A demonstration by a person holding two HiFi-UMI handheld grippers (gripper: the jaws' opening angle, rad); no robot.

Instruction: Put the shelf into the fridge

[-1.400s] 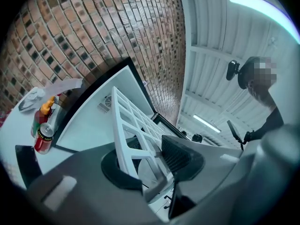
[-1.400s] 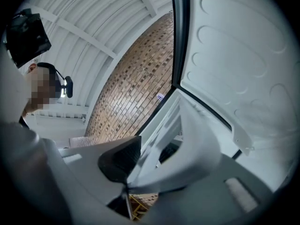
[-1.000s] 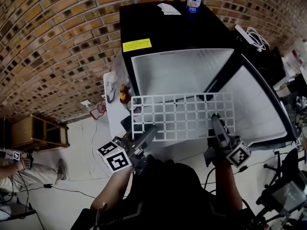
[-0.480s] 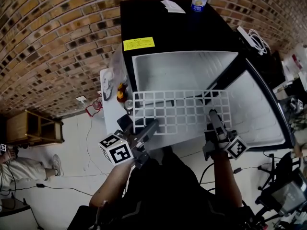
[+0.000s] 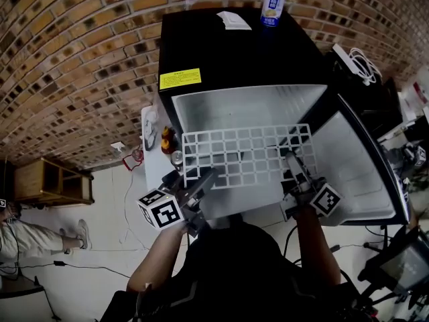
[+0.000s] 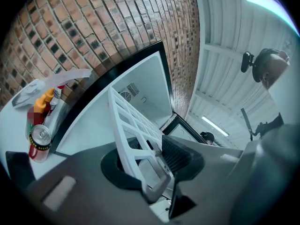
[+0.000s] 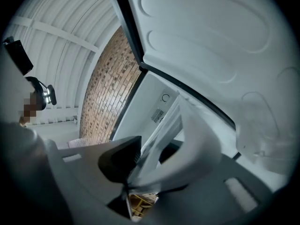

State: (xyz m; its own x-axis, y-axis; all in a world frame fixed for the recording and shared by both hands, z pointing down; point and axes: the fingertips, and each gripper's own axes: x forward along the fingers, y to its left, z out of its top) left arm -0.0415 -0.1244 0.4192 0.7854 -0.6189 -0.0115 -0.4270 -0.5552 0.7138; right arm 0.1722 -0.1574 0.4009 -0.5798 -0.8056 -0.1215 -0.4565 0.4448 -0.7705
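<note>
The white grid shelf (image 5: 244, 154) lies flat at the mouth of the open black fridge (image 5: 234, 52), its far edge over the white interior (image 5: 248, 109). My left gripper (image 5: 203, 182) is shut on the shelf's near left corner. My right gripper (image 5: 293, 168) is shut on its near right edge. In the left gripper view the shelf (image 6: 133, 123) runs edge-on between the jaws of the left gripper (image 6: 152, 161) toward the fridge's back wall. In the right gripper view the shelf (image 7: 161, 125) is pinched in the right gripper (image 7: 143, 161), with the fridge door's liner overhead.
The fridge door (image 5: 355, 159) stands open to the right. A drink can (image 5: 272, 5) and a paper slip (image 5: 233, 20) sit on the fridge top. A small white table (image 5: 153, 163) with bottles (image 5: 165, 138) and a can (image 5: 176, 157) stands left of the fridge. A wooden rack (image 5: 47, 183) is further left.
Both grippers have carried the shelf forward toward the fridge; its far edge now reaches into the opening.
</note>
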